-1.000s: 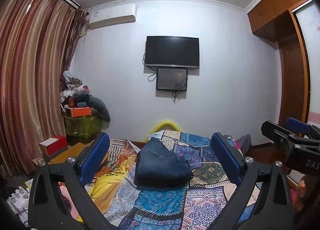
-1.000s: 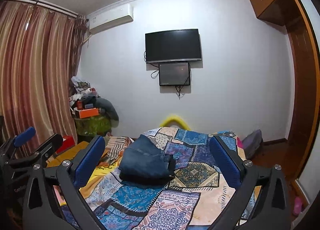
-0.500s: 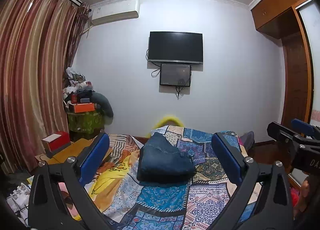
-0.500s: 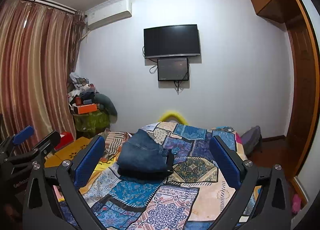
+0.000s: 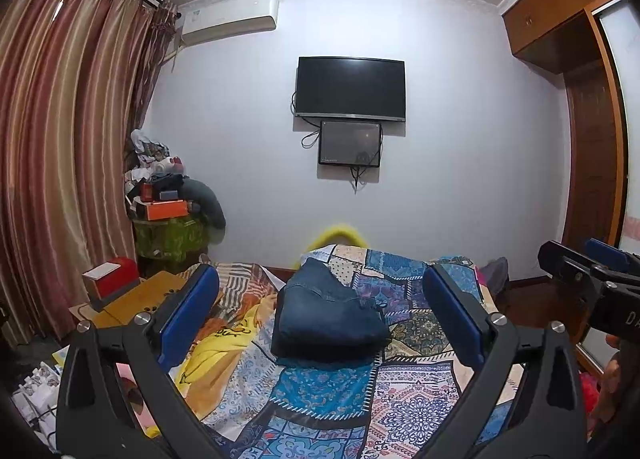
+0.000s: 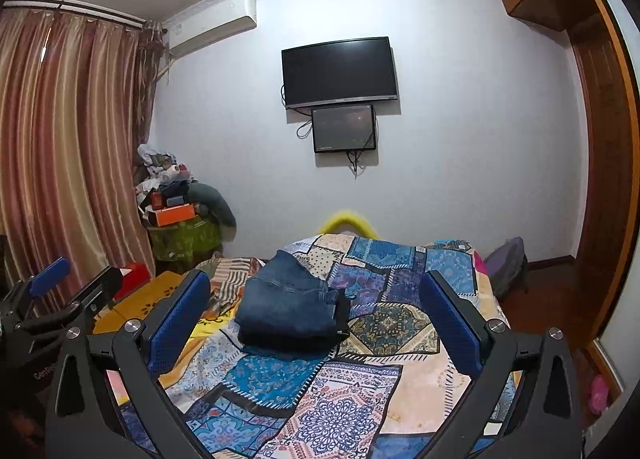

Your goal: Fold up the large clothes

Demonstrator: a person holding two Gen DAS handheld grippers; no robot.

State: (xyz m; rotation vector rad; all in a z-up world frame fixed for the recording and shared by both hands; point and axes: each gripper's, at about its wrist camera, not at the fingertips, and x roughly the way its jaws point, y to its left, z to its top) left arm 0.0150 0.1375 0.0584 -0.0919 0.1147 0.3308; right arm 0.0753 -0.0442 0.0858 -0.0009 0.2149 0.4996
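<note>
A pair of dark blue jeans (image 5: 326, 315) lies folded in a thick bundle on the patchwork bedspread (image 5: 344, 391); it also shows in the right wrist view (image 6: 290, 309). My left gripper (image 5: 320, 315) is open and empty, held well back from the jeans and above the bed. My right gripper (image 6: 316, 315) is open and empty too, also back from the bundle. The right gripper shows at the right edge of the left wrist view (image 5: 592, 271), and the left gripper at the left edge of the right wrist view (image 6: 68, 287).
A yellow garment (image 5: 224, 351) lies on the bed left of the jeans. A wooden side table (image 5: 132, 295) with a red box (image 5: 110, 279) stands at the left by the curtains (image 5: 60, 139). A cluttered stand (image 5: 168, 219), wall TV (image 5: 350, 87) and wardrobe (image 5: 592, 139) lie beyond.
Both grippers have tilted up and drawn back a little, so the jeans and the bed sit lower in both views. The jeans have not moved.
</note>
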